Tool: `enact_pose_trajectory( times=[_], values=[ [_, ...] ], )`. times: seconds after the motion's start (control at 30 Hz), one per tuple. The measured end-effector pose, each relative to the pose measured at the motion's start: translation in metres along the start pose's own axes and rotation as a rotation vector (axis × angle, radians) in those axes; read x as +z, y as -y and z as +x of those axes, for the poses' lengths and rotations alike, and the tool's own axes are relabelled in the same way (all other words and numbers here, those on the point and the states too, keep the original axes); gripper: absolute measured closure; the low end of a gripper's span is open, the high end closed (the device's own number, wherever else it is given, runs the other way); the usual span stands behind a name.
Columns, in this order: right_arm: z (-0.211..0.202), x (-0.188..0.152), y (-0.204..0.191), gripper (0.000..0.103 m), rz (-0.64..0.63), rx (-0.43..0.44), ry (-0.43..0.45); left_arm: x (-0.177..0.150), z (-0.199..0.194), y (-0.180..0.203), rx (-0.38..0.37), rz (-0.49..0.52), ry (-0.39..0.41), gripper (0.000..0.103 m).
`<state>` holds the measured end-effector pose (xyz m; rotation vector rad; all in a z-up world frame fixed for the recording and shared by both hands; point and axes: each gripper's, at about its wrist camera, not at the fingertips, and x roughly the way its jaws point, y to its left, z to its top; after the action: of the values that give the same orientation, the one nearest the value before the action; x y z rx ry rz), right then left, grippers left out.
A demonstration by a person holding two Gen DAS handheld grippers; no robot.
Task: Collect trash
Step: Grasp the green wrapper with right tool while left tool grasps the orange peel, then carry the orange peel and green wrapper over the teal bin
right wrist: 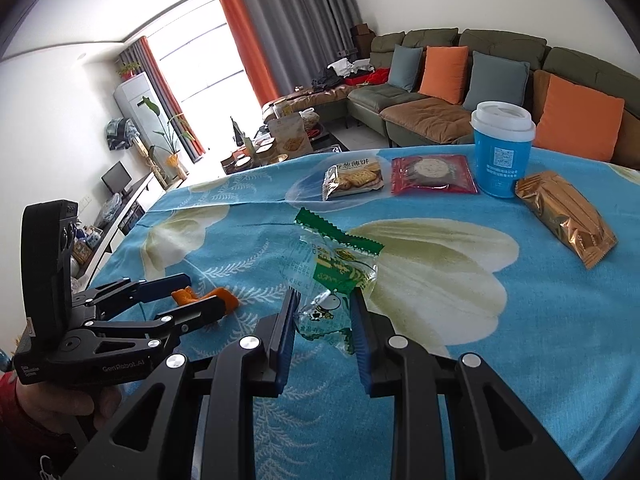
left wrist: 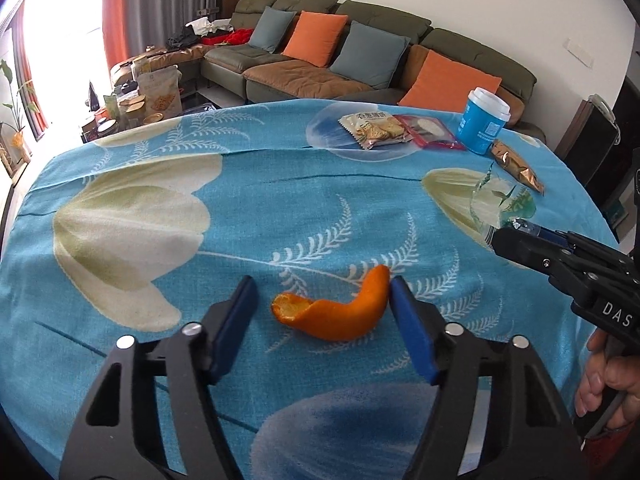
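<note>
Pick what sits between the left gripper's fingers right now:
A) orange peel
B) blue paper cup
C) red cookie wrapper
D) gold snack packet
A: the orange peel lies on the tablecloth between the left gripper fingers, one end at the right pad.

A blue floral cloth (right wrist: pixel 480 320) covers the bench. Toward its far edge stands a blue paper cup (right wrist: pixel 502 152) with a white lid, upright. Beside it lie a sealed cracker pack (right wrist: pixel 353 176), a red-wrapped biscuit (right wrist: pixel 434 174) and a gold foil packet (right wrist: pixel 566 217). Beyond the bench a green sofa (left wrist: pixel 400 24) carries orange cushions (left wrist: pixel 314 33) and grey-blue ones (left wrist: pixel 369 49). Orange and grey curtains (right wrist: pixel 280 32) frame a bright window.
</note>
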<state>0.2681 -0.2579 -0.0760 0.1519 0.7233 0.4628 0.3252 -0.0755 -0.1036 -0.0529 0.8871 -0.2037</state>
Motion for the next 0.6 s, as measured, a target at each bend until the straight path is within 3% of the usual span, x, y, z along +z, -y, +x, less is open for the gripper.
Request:
enact_pose_trajectory(
  times=[0.33, 0.6],
  values=[
    [-0.014, -0.006, -0.005, 0.078, 0.001, 0.006, 0.026, -0.002, -0.01, -0.01, -0.081, -0.042, 0.038, 0.083],
    [-0.029, -0.007, -0.018, 0.078, -0.015, 0.008, 0.054, -0.011, -0.039, -0.006, -0.097, -0.012, 0.098, 0.087]
  ],
)
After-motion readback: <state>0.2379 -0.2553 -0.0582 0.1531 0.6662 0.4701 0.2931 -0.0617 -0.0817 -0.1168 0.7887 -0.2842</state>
